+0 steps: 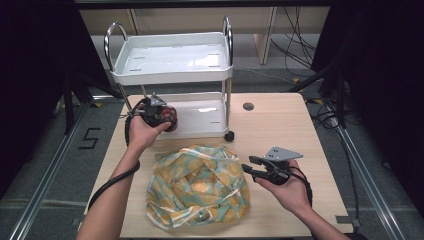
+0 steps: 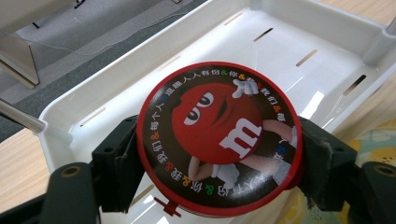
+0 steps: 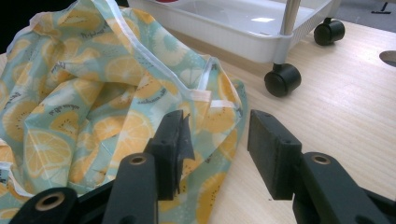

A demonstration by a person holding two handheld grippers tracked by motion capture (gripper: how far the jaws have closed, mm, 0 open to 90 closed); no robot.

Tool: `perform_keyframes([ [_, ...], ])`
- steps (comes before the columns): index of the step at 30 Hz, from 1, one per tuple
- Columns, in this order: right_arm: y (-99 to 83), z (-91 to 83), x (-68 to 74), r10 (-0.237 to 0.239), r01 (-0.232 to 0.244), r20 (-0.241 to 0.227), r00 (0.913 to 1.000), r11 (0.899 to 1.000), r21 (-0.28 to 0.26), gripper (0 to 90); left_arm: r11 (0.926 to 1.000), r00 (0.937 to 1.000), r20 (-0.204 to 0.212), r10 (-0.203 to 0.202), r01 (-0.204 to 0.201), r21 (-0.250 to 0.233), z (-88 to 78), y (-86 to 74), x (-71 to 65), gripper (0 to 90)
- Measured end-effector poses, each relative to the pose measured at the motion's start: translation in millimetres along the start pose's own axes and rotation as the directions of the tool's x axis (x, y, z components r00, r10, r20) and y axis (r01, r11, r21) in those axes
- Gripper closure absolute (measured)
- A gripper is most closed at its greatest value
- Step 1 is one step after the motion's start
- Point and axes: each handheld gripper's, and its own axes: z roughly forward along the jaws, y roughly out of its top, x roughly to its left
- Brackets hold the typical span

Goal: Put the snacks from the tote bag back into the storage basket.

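My left gripper [image 1: 167,118] is shut on a round red tin [image 2: 219,137] with a red candy character on its lid, its pads pressing both sides of the rim. It holds the tin [image 1: 170,116] over the lower tray [image 2: 289,51] of a small white cart [image 1: 172,57]. A crumpled cloth bag printed with orange slices [image 1: 197,185] lies on the table in front. My right gripper [image 1: 248,166] stands open at the bag's right edge, nothing between its jaws; in the right gripper view the bag [image 3: 88,98] lies just beyond the left pad.
The two-tier cart stands on black castors [image 3: 281,79] at the far side of the wooden table [image 1: 280,130]. A round grey cable port [image 1: 248,106] sits in the tabletop to the cart's right. Cables lie on the floor beyond.
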Motion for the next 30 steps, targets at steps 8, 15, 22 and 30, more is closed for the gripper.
perform_keyframes([
  [8,-0.2,0.1,-1.9,-0.03,0.03,0.014,0.9994,0.999,-0.01,56.7,1.0,0.9999,0.013,0.007,-0.007,-0.004,5.1,0.0,0.5,25.3],
  [15,-0.1,0.1,-2.0,-0.031,0.031,0.015,0.9994,0.999,-0.012,56.7,1.0,0.9999,0.012,0.004,-0.004,-0.003,8.2,1.0,-0.5,25.3],
  [22,-0.2,0.2,-0.2,-0.005,0.005,0.0,1.0,1.0,-0.002,56.7,1.0,0.9999,0.011,0.003,-0.003,0.0,10.4,0.0,-0.9,25.3],
  [30,0.0,0.0,0.1,0.0,0.0,-0.004,1.0,1.0,0.001,56.7,1.0,0.9999,0.013,0.0,0.0,0.008,14.9,-1.6,-1.6,25.3],
])
